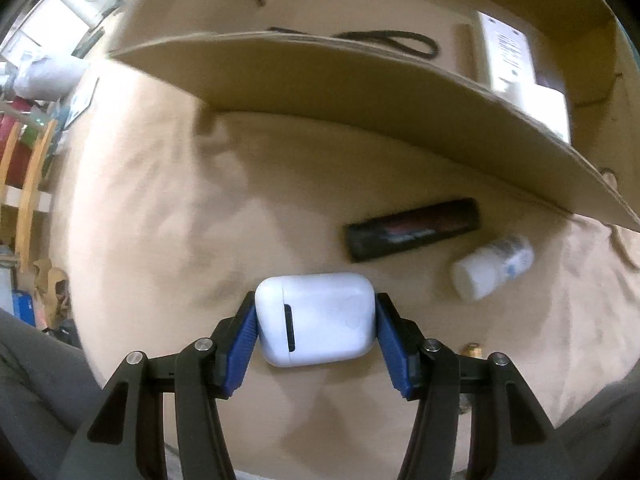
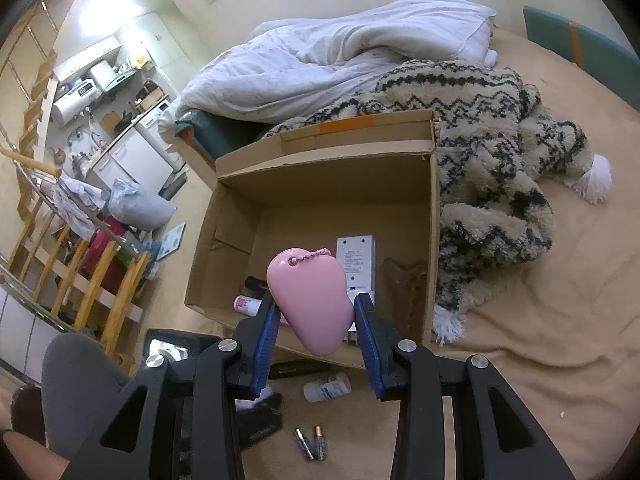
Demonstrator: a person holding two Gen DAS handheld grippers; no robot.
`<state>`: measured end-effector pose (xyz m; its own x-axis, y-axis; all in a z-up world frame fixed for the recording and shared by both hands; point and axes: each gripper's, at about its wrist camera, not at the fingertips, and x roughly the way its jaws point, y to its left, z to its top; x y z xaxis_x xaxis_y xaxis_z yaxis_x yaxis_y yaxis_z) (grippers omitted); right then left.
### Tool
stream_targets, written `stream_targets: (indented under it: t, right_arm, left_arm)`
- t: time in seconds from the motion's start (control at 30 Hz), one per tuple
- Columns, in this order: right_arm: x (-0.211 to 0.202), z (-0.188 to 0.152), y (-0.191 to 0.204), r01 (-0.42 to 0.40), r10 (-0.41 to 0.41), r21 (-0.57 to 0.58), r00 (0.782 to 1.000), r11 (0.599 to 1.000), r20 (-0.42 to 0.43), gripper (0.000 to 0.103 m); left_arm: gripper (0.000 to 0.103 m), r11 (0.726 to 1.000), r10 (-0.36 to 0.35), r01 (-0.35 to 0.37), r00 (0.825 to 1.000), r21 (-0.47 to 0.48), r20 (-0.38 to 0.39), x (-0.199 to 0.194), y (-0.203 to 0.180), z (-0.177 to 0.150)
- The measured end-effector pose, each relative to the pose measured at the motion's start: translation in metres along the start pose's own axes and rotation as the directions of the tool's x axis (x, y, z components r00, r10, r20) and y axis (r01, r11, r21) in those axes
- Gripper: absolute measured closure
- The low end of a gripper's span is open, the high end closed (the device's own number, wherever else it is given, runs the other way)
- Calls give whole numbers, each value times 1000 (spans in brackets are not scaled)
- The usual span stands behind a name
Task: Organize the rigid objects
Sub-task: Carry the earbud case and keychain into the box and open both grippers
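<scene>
My left gripper (image 1: 316,320) is shut on a white earbud case (image 1: 316,318) and holds it low over the tan bed sheet, in front of the cardboard box (image 1: 360,92). My right gripper (image 2: 314,316) is shut on a pink oval case with a bead chain (image 2: 310,300) and holds it above the near wall of the open cardboard box (image 2: 434,216). Inside the box lie a white flat device (image 2: 356,260), a brown comb-like piece (image 2: 404,280) and a small pink-labelled bottle (image 2: 248,305).
On the sheet in front of the box lie a black stick-shaped box (image 1: 412,234), a white bottle (image 1: 492,266) and two batteries (image 2: 312,442). A patterned shaggy blanket (image 2: 500,152) and a white duvet (image 2: 340,52) lie behind the box. The bed edge and a wooden rail (image 2: 100,280) are at left.
</scene>
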<state>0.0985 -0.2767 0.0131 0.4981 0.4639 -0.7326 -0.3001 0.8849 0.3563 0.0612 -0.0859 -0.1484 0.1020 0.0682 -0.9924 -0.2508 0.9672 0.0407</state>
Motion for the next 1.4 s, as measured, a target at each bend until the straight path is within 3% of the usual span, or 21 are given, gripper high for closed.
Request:
stream_targets:
  t: [0.3, 0.5, 0.63, 0.8, 1.07, 1.23, 1.4]
  right_arm:
    - [6, -2, 3, 29, -29, -21, 999, 999, -16, 63]
    - [7, -1, 2, 43, -43, -20, 999, 999, -20, 63]
    - [8, -1, 1, 52, -52, -16, 998, 999, -19, 63]
    - [9, 6, -1, 57, -58, -16, 998, 998, -5, 63]
    - [19, 24, -2, 78, -77, -34, 997, 996, 19, 63]
    - [31, 38, 2, 93, -91, -52, 995, 994, 38, 63]
    - [50, 47, 2, 100, -99, -50, 995, 994, 29, 63]
  left_arm:
    - [50, 999, 45, -44, 999, -31, 12, -7, 60, 12]
    - [50, 998, 42, -38, 997, -59, 64, -37, 91, 18]
    - [50, 996, 27, -15, 990, -84, 139, -67, 113, 34]
    - [50, 996, 23, 2, 964, -93, 265, -110, 126, 53]
    - [50, 999, -22, 38, 895, -28, 446, -164, 102, 83]
    - [50, 998, -53, 60, 878, 1, 475, -165, 84, 97]
    - [50, 997, -76, 66, 878, 37, 472, -154, 63, 110]
